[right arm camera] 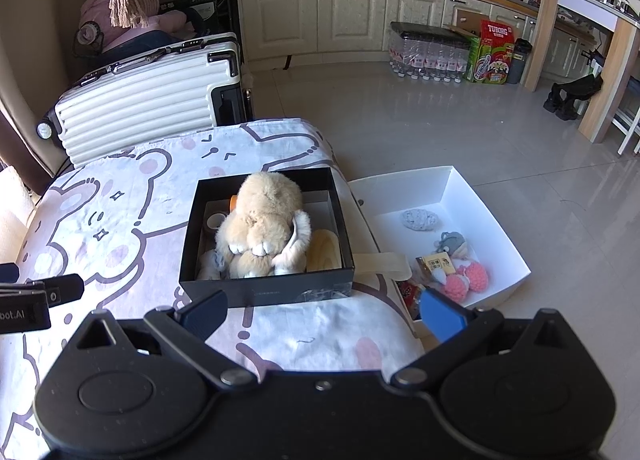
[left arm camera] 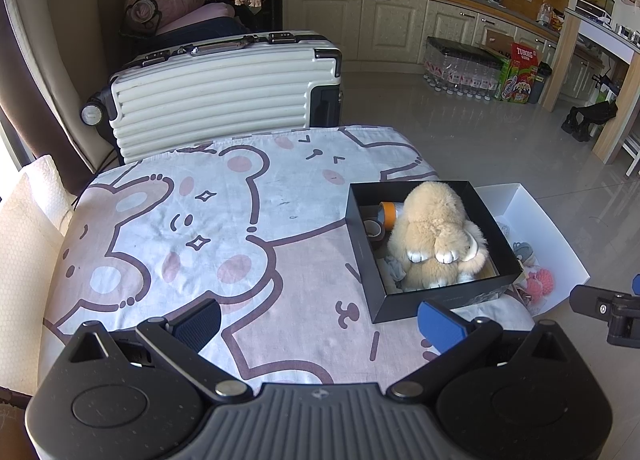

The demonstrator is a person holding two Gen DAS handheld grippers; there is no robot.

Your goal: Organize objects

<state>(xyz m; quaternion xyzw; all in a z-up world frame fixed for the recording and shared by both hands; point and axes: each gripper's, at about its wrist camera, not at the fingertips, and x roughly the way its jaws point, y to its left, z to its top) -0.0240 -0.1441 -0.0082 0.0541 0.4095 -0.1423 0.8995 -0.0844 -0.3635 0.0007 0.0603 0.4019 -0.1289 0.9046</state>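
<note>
A fluffy beige plush toy (right arm camera: 262, 228) lies in an open black box (right arm camera: 264, 292) on a desk draped with a bear-print cloth (left arm camera: 200, 228). Beside the desk, a white tray (right arm camera: 496, 220) holds small knitted toys (right arm camera: 472, 276). Both the left gripper (left arm camera: 318, 322) and right gripper (right arm camera: 324, 314) hover near, fingers spread wide, holding nothing

Black box (left arm camera: 436, 302) contents: the plush rabbit (left arm camera: 434, 238) covers most of them; the tape rolls (left arm camera: 378, 220) show only in part.
White tray (left arm camera: 560, 244), left wrist view: its near side sits behind the box.
Right claw (left arm camera: 600, 306), same view: cut off by the edge.
Yellow card (right arm camera: 438, 264) print: too small to read.
</note>
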